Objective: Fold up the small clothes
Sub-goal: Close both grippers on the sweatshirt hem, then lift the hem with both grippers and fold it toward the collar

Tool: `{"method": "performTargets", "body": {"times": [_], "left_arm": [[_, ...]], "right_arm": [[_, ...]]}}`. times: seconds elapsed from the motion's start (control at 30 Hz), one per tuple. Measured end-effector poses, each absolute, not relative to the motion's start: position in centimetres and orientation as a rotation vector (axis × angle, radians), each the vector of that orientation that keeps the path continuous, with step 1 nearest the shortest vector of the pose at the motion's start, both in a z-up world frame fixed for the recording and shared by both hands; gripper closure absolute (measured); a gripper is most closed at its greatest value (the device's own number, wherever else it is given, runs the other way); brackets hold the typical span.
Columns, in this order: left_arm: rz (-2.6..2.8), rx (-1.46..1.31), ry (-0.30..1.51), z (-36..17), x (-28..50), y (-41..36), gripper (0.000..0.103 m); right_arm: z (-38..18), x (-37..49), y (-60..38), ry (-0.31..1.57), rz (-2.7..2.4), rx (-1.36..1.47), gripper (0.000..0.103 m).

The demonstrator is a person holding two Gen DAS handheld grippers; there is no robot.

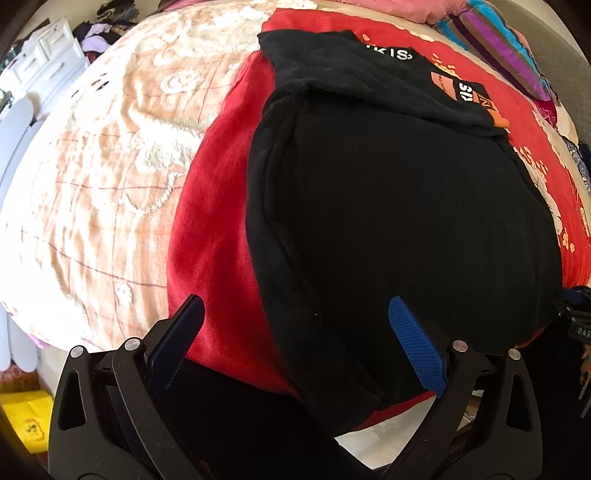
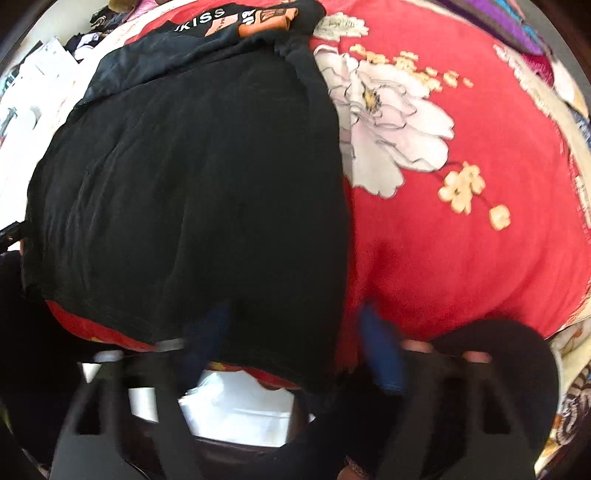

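Note:
A black garment point(image 1: 406, 203) lies flat on a red flowered blanket point(image 1: 214, 206) at the bed's near edge. Its far end is folded over and shows white letters and an orange patch point(image 1: 469, 96). My left gripper point(image 1: 295, 310) hovers open over the garment's near left corner, one finger over the red blanket and the blue pad point(image 1: 413, 339) over black cloth. In the right wrist view the same garment point(image 2: 192, 184) fills the left half. My right gripper point(image 2: 295, 321) is blurred, its fingers apart astride the near right corner, which lies between them unpinched.
A peach patterned blanket point(image 1: 92, 166) covers the bed to the left. White drawers point(image 1: 48, 48) and a clothes pile point(image 1: 107, 26) stand beyond it. A yellow box point(image 1: 26, 417) sits on the floor. Striped cloth point(image 1: 498, 40) lies far right. A white flower print point(image 2: 388, 122) marks the red blanket.

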State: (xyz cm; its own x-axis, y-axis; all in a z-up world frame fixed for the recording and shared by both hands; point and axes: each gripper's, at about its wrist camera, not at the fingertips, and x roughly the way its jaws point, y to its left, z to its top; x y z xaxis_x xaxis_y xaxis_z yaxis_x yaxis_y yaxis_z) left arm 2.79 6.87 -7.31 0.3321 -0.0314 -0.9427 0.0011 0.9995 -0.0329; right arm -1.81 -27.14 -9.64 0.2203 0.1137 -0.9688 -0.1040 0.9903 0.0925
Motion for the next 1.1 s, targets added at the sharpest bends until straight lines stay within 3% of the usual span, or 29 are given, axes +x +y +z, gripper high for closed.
{"method": "performTargets", "body": {"times": [0.1,0.17,0.23,0.27,0.4,0.5,0.53,0.6,0.63,0.7,0.77,0.8,0.9,0.97,1.1], "left_arm": [[-0.043,-0.041,1.227,-7.3,2.6,6.9,0.015],[-0.061,-0.057,1.224,-7.2,2.7,6.9,0.029],[-0.074,-0.072,1.224,-7.3,2.7,6.9,0.051],[-0.088,-0.083,1.220,-7.2,2.7,6.9,0.055],[-0.116,-0.088,1.207,-7.0,2.6,6.6,0.069],[-0.114,-0.073,1.231,-7.4,2.7,6.4,0.069],[-0.110,-0.069,1.240,-7.6,2.9,6.3,0.062],[-0.103,-0.062,1.261,-8.0,3.1,6.2,0.048],[-0.099,-0.057,1.267,-8.2,3.2,6.0,0.047],[-0.097,-0.048,1.273,-8.3,3.4,5.9,0.048],[-0.111,-0.048,1.276,-8.5,3.5,5.6,0.058],[-0.117,-0.047,1.278,-8.6,3.5,5.5,0.071],[-0.124,-0.064,1.273,-8.6,3.6,5.7,0.092],[-0.148,-0.102,1.256,-8.2,3.4,6.2,0.095],[-0.228,-0.231,1.179,-6.8,2.7,8.0,0.097]], "right_arm": [[-8.4,-2.2,-27.5,1.296,0.156,0.033,0.074],[-7.7,-2.3,-27.9,1.268,0.166,0.062,0.082],[-7.0,-2.4,-28.4,1.236,0.177,0.089,0.088],[-6.6,-2.4,-28.4,1.220,0.189,0.097,0.097],[-5.9,-2.3,-27.8,1.209,0.197,0.050,0.098],[-7.5,-1.8,-27.7,1.260,0.189,0.040,0.091],[-7.8,-1.8,-27.6,1.271,0.182,0.044,0.086],[-8.1,-1.6,-27.9,1.287,0.157,0.052,0.062],[-8.2,-1.6,-28.0,1.292,0.150,0.055,0.061],[-8.7,-1.6,-28.3,1.319,0.138,0.061,0.061],[-9.2,-1.6,-28.4,1.343,0.147,0.069,0.062],[-9.5,-1.5,-28.4,1.356,0.163,0.081,0.069],[-9.5,-1.5,-28.7,1.349,0.178,0.100,0.087],[-8.9,-1.6,-29.0,1.329,0.193,0.124,0.094],[-7.1,-1.5,-30.1,1.254,0.266,0.197,0.096]]}}
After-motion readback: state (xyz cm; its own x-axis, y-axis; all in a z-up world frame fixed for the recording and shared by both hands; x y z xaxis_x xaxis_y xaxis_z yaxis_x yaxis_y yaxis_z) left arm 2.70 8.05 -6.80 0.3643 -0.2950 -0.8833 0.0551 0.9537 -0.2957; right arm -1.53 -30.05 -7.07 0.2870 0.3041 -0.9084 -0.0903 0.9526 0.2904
